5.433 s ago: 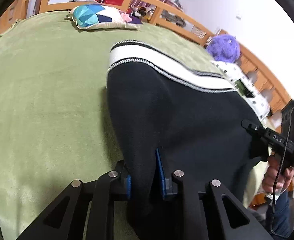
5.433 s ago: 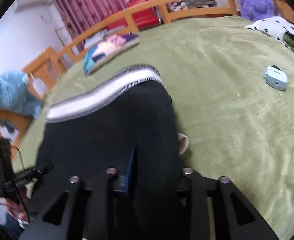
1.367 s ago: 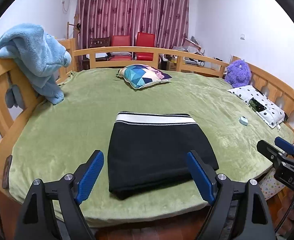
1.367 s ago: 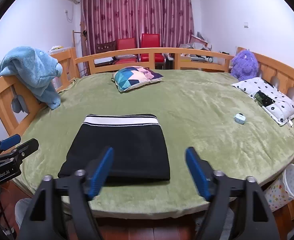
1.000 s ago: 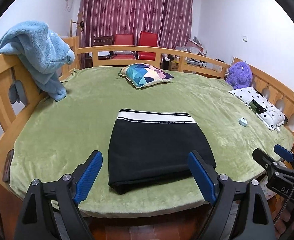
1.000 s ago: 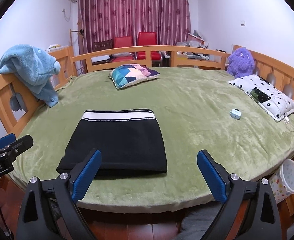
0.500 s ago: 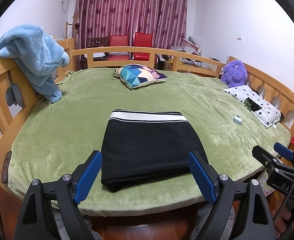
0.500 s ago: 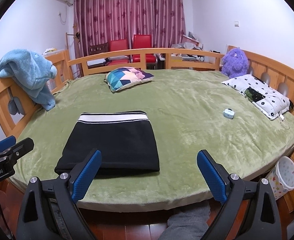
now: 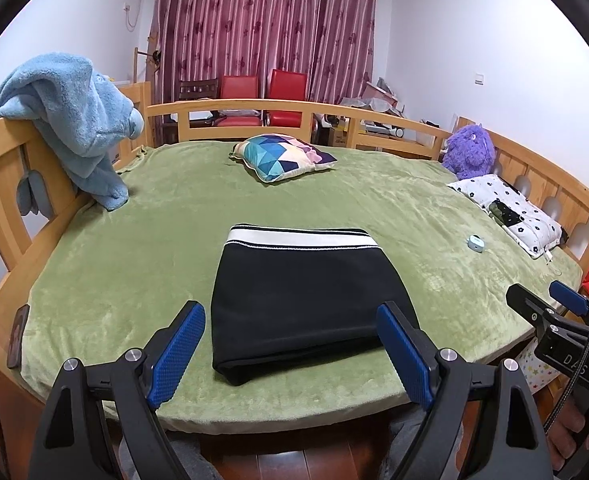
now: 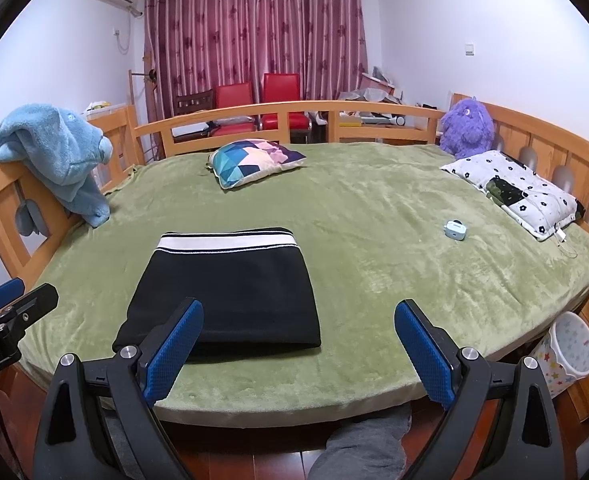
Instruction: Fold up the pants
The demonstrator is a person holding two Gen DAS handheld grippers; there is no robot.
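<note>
The folded pants (image 9: 306, 296) lie flat on the green bed (image 9: 134, 264). Short of the bed's near edge, the left gripper (image 9: 290, 356) and right gripper (image 10: 298, 352) both gape wide, empty.

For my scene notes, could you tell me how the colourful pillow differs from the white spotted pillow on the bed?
The colourful pillow bears blue, pink and navy triangles and lies near the far rail; the white spotted pillow has small dark flowers and lies along the right-hand rail. The spotted one has a dark patch on it; the colourful one has none. Both rest on the green blanket.
</note>
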